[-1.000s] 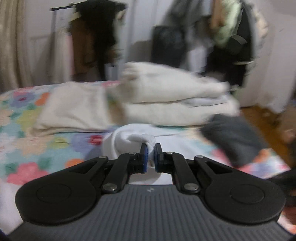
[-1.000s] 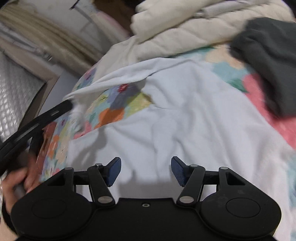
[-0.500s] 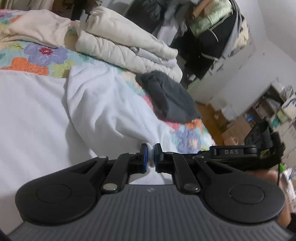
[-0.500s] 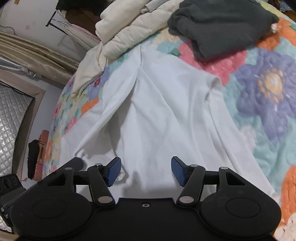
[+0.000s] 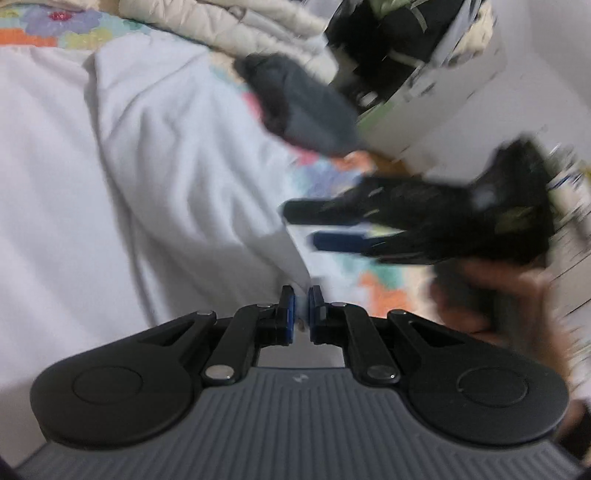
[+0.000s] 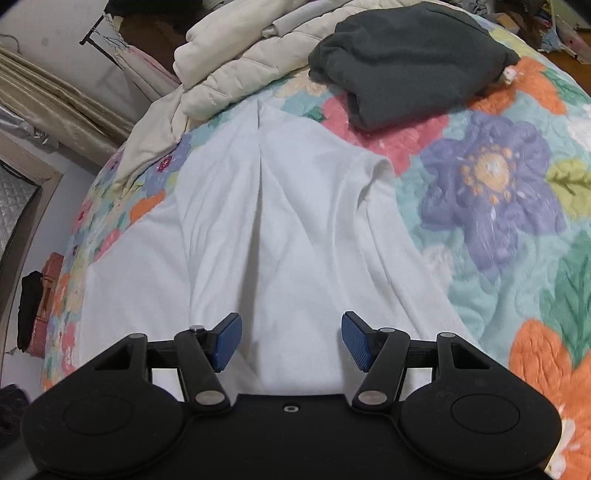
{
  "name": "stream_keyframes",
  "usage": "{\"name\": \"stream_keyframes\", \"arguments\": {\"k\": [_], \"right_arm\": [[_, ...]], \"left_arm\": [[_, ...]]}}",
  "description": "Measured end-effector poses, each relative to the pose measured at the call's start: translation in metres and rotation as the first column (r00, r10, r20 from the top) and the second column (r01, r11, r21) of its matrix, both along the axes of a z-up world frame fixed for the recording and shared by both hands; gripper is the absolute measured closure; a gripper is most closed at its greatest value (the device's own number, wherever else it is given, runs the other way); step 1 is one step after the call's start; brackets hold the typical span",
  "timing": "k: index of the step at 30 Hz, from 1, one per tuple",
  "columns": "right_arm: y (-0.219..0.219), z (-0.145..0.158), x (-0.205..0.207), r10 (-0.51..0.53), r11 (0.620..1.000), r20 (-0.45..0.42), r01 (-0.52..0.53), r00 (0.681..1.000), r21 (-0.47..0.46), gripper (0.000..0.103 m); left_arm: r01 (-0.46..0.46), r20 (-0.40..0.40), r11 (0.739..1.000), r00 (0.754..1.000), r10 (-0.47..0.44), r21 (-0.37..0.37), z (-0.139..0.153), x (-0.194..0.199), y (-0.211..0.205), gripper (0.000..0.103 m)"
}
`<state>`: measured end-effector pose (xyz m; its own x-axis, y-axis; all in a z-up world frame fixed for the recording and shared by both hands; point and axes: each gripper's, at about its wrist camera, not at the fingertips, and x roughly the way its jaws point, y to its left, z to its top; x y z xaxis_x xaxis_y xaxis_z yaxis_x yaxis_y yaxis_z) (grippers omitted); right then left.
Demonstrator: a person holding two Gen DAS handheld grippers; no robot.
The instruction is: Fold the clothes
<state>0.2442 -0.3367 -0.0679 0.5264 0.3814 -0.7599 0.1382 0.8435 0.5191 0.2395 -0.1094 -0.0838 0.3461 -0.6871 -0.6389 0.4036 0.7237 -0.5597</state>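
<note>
In the left wrist view, much blurred, the left gripper (image 5: pixel 300 308) sits at bottom centre with its blue pads (image 5: pixel 289 310) nearly together, clenched on a pinch of the white shirt (image 5: pixel 155 177). The shirt fills the left and middle of the frame, rumpled into long folds that run down toward the pads. Above it, at upper centre, lies a dark grey garment (image 5: pixel 306 110) on the floral blanket (image 5: pixel 33 29), and cream jackets (image 5: pixel 221 22) are piled along the top edge. At the right of the frame the right gripper (image 5: pixel 314 229) shows side-on and smeared, one blue pad visible, with the right hand (image 5: pixel 498 295) below it; from this view I cannot tell how wide it stands. In the right wrist view the right gripper (image 6: pixel 291 339) is at bottom centre, released, its two blue pads (image 6: pixel 228 341) well apart with nothing between them, hovering over the near part of the shirt (image 6: pixel 295 221). The shirt spreads from the pads up to mid-frame, a long crease running up its middle and a folded corner turned up at its right edge. The blanket (image 6: pixel 498 184) shows big purple and orange flowers at right. The grey garment (image 6: pixel 406 62) lies folded at upper right, beside the cream jackets (image 6: pixel 240 62) at upper centre. A curtain (image 6: pixel 48 103) hangs at upper left.
</note>
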Motion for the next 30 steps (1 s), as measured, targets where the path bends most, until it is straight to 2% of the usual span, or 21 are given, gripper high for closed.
{"name": "stream_keyframes", "arguments": {"k": [3,5,7,9,11,13,16,19,22,25,28,30], "right_arm": [[0.003,-0.002,-0.011,0.003,1.000,-0.002,-0.003,1.000,-0.021,0.038],[0.003,-0.003,-0.019,0.000,1.000,-0.002,0.000,1.000,-0.017,0.038],[0.001,-0.005,-0.029,-0.007,1.000,-0.004,0.007,1.000,-0.002,0.038],[-0.001,-0.007,-0.038,-0.008,1.000,0.002,0.008,1.000,0.002,0.038],[-0.001,-0.008,-0.049,-0.002,1.000,0.018,0.002,1.000,-0.010,0.038],[0.003,-0.004,-0.057,0.020,0.998,0.043,-0.018,0.999,-0.063,0.038],[0.013,0.002,-0.070,0.087,0.988,0.097,-0.073,0.991,-0.134,0.038],[0.016,0.001,-0.079,0.073,0.996,0.154,-0.063,0.985,-0.067,0.038],[0.011,0.006,-0.107,-0.086,0.996,0.271,0.079,0.959,0.034,0.038],[0.007,0.001,-0.114,-0.100,0.989,0.272,0.065,0.957,0.136,0.038],[0.017,-0.004,-0.103,-0.052,0.997,0.247,0.034,0.968,0.076,0.038],[0.025,-0.011,-0.095,-0.032,0.996,0.237,0.009,0.971,0.094,0.038]], "left_arm": [[0.009,-0.066,1.000,0.998,-0.009,0.002,-0.006,0.001,0.003,0.094],[0.014,-0.062,1.000,0.998,-0.014,0.004,0.003,-0.004,0.009,0.093],[0.013,-0.039,1.000,0.999,-0.012,0.021,0.016,-0.010,0.019,0.080],[-0.040,-0.016,0.999,0.999,0.040,0.023,0.025,-0.019,0.044,0.072],[-0.084,-0.020,0.996,0.996,0.084,0.006,0.024,-0.024,0.069,0.072],[-0.118,-0.061,0.993,0.991,0.117,-0.010,0.015,-0.028,0.087,0.072],[-0.123,-0.099,0.992,0.988,0.121,-0.018,0.000,-0.026,0.092,0.072],[-0.096,-0.067,0.995,0.993,0.093,-0.033,-0.005,-0.022,0.080,0.072],[-0.052,-0.023,0.998,0.998,0.050,-0.046,-0.004,-0.024,0.067,0.072],[-0.031,0.030,0.999,0.999,0.033,-0.039,-0.002,-0.028,0.056,0.072],[-0.020,0.066,1.000,0.998,0.019,0.007,-0.001,-0.029,0.051,0.072],[-0.028,0.084,0.999,0.996,0.024,0.043,0.000,-0.030,0.051,0.072]]}}
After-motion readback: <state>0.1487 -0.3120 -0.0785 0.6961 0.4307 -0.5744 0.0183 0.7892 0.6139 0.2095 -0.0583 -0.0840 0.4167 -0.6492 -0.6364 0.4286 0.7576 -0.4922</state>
